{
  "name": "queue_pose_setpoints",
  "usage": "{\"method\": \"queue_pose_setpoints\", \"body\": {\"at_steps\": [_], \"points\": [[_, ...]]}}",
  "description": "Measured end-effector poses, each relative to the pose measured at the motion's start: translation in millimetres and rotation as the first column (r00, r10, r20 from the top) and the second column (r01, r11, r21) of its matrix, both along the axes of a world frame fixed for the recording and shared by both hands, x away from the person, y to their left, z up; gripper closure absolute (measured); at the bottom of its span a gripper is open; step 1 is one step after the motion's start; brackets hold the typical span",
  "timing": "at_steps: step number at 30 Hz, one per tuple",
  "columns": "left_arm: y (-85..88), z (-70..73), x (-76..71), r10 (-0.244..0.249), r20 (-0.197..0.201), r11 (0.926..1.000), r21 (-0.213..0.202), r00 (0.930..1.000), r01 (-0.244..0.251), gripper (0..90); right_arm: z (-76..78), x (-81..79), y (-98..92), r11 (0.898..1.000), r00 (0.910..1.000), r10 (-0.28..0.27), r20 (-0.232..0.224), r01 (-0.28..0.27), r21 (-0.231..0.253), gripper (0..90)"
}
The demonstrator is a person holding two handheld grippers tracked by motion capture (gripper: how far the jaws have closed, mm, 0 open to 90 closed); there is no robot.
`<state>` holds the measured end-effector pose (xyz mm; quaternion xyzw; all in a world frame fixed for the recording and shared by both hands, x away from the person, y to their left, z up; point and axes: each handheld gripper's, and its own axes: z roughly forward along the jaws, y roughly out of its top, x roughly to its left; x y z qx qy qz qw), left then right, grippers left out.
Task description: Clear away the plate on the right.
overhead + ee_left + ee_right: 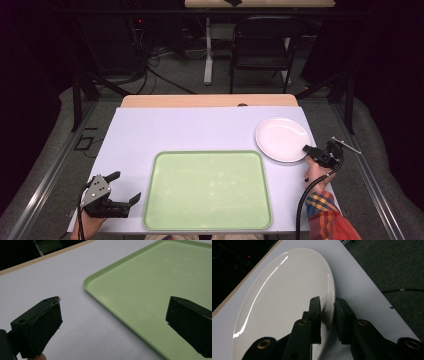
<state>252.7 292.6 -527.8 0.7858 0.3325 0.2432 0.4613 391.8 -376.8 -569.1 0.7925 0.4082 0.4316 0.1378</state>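
A white plate [280, 137] lies at the right of the table, beyond the tray's far right corner. My right gripper [306, 148] reaches it from the right. In the right gripper view its jaws straddle the near rim of the plate [282, 297]. One pad lies on the plate's upper face and the other presses the rim from outside, so the right gripper [327, 302] is shut on the rim. A pale green tray [207, 153] lies bare at the front centre. My left gripper [127, 186] rests open on the table just left of the tray [155, 277], nothing between its jaws.
A white sheet [175, 130] covers the table, with a strip of wood along the far edge. The table's right edge runs just beside the right hand. A black folding chair [262, 45] and a table leg stand on the floor beyond.
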Motion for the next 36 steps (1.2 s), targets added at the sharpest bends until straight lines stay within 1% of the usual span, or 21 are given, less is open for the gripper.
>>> {"method": "queue_pose_setpoints", "body": {"at_steps": [5,7,9,10,11,18,20,21,22,23,24,26,28,29,30,31,32,33,34,35,36], "points": [[0.7,0.3,-1.1,0.004,0.010,1.0000,0.006,0.9999,-0.004,0.3,1.0,-1.1,-0.9,1.000,0.9998,-0.008,0.018,0.008,0.011,79.0],[1.3,0.7,-1.7,0.006,0.014,1.0000,0.008,0.9999,-0.006,0.5,1.0,-2.4,-3.1,0.999,0.9992,-0.016,0.037,0.014,0.046,80.5],[1.5,0.7,-1.9,0.008,0.014,0.9999,0.011,0.9999,-0.008,0.5,2.6,-2.8,-3.7,0.999,0.9994,-0.008,0.033,0.007,0.050,81.3],[1.9,0.9,-2.2,0.009,0.016,0.9999,0.014,0.9998,-0.010,0.5,6.1,-3.8,-5.5,0.998,0.9982,-0.010,0.059,0.006,0.068,82.8],[2.1,0.9,-2.3,0.009,0.017,0.9999,0.007,0.9998,-0.009,0.5,8.1,-4.1,-4.9,0.997,0.9980,-0.010,0.063,0.006,0.073,83.3],[3.8,1.7,-3.7,0.014,0.025,0.9999,0.005,0.9996,-0.014,0.7,20.0,-6.2,-3.3,0.998,0.9939,0.006,0.110,-0.014,0.068,86.0],[4.4,1.8,-4.4,0.014,0.026,0.9998,0.009,0.9996,-0.015,0.9,27.4,-7.2,-2.0,0.998,0.9911,0.015,0.132,-0.023,0.060,87.2],[4.4,1.8,-4.4,0.014,0.026,0.9998,0.009,0.9996,-0.015,0.9,27.4,-7.2,-2.0,0.998,0.9911,0.015,0.132,-0.023,0.060,87.2],[5.1,2.3,-4.9,0.017,0.030,0.9998,0.009,0.9994,-0.017,1.0,32.8,-7.6,-0.4,0.999,0.9893,0.021,0.144,-0.027,0.036,87.3],[5.1,2.3,-4.9,0.017,0.030,0.9998,0.009,0.9994,-0.017,1.0,32.8,-7.6,-0.4,0.999,0.9893,0.021,0.144,-0.027,0.036,87.3],[5.4,2.4,-5.5,0.017,0.032,0.9998,0.006,0.9993,-0.018,1.0,36.3,-8.4,-0.1,1.000,0.9884,0.024,0.150,-0.027,0.016,87.4],[5.6,2.4,-5.7,0.018,0.032,0.9998,0.011,0.9993,-0.018,1.1,38.4,-8.7,-0.1,1.000,0.9888,0.027,0.147,-0.028,0.007,87.4],[5.9,2.6,-5.8,0.018,0.035,0.9998,0.007,0.9992,-0.018,1.2,44.8,-9.8,0.3,0.999,0.9871,0.036,0.156,-0.031,-0.038,87.3],[5.9,2.6,-5.8,0.018,0.035,0.9998,0.007,0.9992,-0.018,1.3,44.8,-9.8,0.3,0.999,0.9871,0.036,0.156,-0.031,-0.038,87.3],[6.0,2.5,-6.1,0.018,0.039,0.9998,0.009,0.9991,-0.018,1.2,50.0,-11.0,1.5,0.997,0.9861,0.045,0.160,-0.033,-0.076,87.4],[6.0,2.5,-6.1,0.018,0.039,0.9998,0.009,0.9991,-0.018,1.3,50.0,-11.0,1.5,0.997,0.9861,0.045,0.160,-0.033,-0.076,87.4],[6.0,2.3,-6.0,0.020,0.036,0.9998,0.010,0.9991,-0.020,1.3,55.9,-11.9,3.7,0.992,0.9846,0.061,0.164,-0.042,-0.117,87.3],[6.0,2.3,-6.0,0.020,0.036,0.9998,0.010,0.9991,-0.020,1.3,55.9,-11.9,3.7,0.992,0.9846,0.061,0.164,-0.042,-0.117,87.3],[6.3,2.7,-6.2,0.019,0.037,0.9998,0.011,0.9991,-0.020,1.3,60.8,-12.7,6.9,0.987,0.9826,0.076,0.170,-0.050,-0.154,87.3],[6.3,2.7,-6.2,0.019,0.037,0.9998,0.011,0.9991,-0.020,1.3,60.8,-12.7,6.9,0.987,0.9826,0.076,0.170,-0.050,-0.154,87.3],[6.1,2.4,-6.4,0.019,0.039,0.9997,0.011,0.9991,-0.019,1.4,65.9,-13.3,10.5,0.981,0.9801,0.087,0.178,-0.054,-0.185,87.3]]}}
